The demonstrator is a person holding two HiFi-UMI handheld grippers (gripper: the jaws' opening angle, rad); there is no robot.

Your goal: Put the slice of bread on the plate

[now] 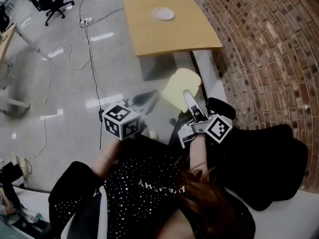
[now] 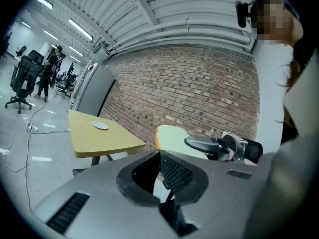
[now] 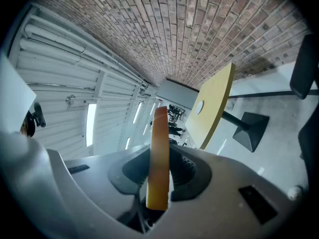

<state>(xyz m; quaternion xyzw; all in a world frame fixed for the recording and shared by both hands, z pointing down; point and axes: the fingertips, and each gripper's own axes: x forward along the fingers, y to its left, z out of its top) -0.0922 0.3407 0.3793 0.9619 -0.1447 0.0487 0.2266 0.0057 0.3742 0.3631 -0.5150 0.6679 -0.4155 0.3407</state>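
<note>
Slice of bread [image 1: 180, 86]: clamped by its near end in the right gripper [image 1: 187, 97], in the air over the floor, its far end free.
Bread to plate: the plate [image 1: 163, 14] sits on the yellow table [image 1: 169, 36], well apart from the slice and straight ahead of it.
Right gripper state: both jaws press on the slice, one on each broad face.
Right hand pose: the forearm reaches forward from the body, the gripper about level and pointing at the table.
Left gripper [image 2: 159, 179]: jaws close together with nothing between them, held beside the right one and to its left, tipped slightly down.
Head view alone: the slice's broad pale face turned upward, and the brick wall [image 1: 259, 49] along the right.
Right gripper view alone: the slice edge-on, a thin brown-crusted strip between the pads.
Left gripper view alone: the right gripper from the side, with the slice jutting out past its fingers.
</note>
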